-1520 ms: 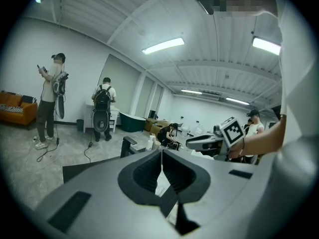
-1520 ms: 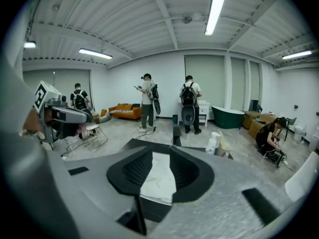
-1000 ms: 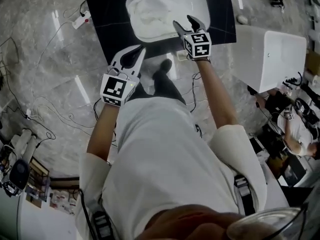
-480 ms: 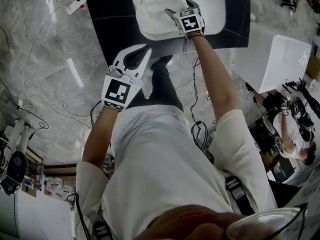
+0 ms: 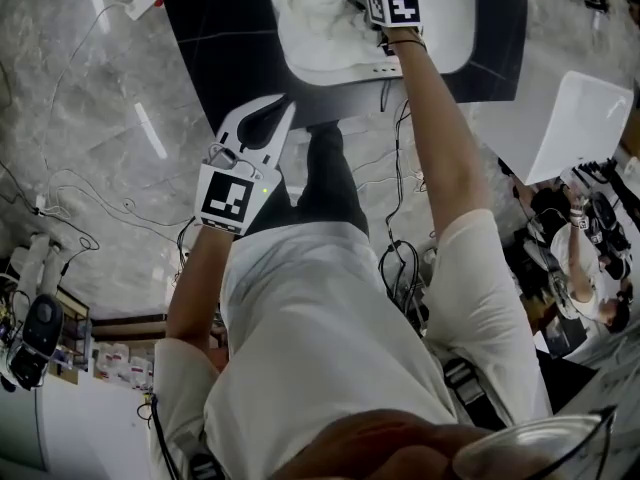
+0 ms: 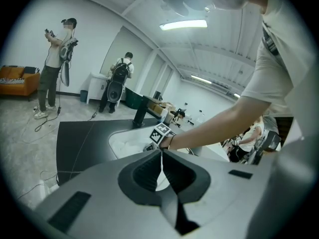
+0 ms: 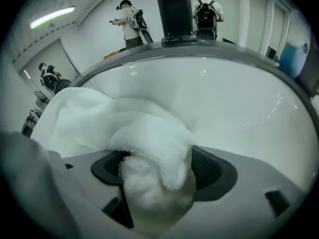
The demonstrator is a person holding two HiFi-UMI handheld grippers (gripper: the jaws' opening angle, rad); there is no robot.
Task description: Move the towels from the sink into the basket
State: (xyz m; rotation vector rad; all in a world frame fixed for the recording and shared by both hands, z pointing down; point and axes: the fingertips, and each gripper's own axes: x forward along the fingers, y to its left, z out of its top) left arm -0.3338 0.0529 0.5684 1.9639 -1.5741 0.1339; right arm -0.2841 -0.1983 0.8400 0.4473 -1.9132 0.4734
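Left gripper point(image 5: 278, 108): held low in the head view's left centre, over the floor and short of the black counter point(image 5: 220, 38). Its own view shows us the jaws point(image 6: 161, 156) clenched tip to tip with nothing between them.
Right gripper point(image 5: 362, 3): at the end of the outstretched arm at the top of the head view, tips down in the sink point(image 5: 445, 28). The head view hides its jaws under the marker cube.
Right jaws: only the right gripper view shows us these. They point(image 7: 157, 183) have just been closing and are grasping a thick fold of the towel point(image 7: 99, 118), which bulges out between the two dark pads.
Towel: white and bunched in the sink's left half point(image 5: 315, 13), apart from the fold in the right jaws.
Sink: a white basin set in the black counter; the right gripper view shows us its bare curved wall point(image 7: 224, 98) at the right.
Faucet point(image 7: 174, 11): a dark post at the far rim, top centre of the right gripper view.
White box point(image 5: 575, 118): on the floor at the head view's right; we cannot tell whether it is the basket.
People: other persons stand far off in both gripper views.
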